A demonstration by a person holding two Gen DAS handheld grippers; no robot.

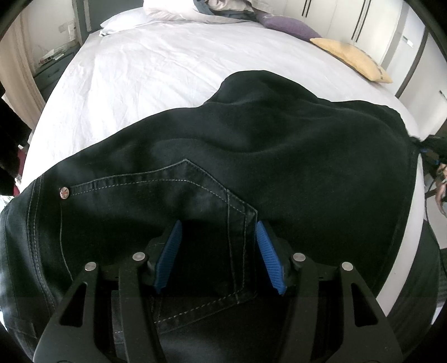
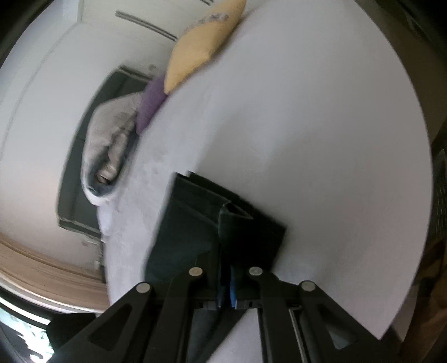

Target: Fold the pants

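Observation:
Black pants (image 1: 251,145) lie spread across the white bed (image 1: 156,72), back pocket and a metal rivet (image 1: 64,193) facing up. My left gripper (image 1: 219,231) is open, its blue pads (image 1: 170,257) on either side of the pocket's corner, just over the cloth. In the right wrist view, my right gripper (image 2: 226,290) is shut on the pants (image 2: 195,223) at the leg end, and the hem hangs in front of it above the sheet (image 2: 321,139). The view is blurred.
White pillows (image 1: 167,14), a purple cushion (image 1: 290,26) and a yellow cushion (image 1: 352,57) lie at the head and right side of the bed. A nightstand (image 1: 53,69) stands at the left. Wardrobe doors (image 1: 349,19) are behind.

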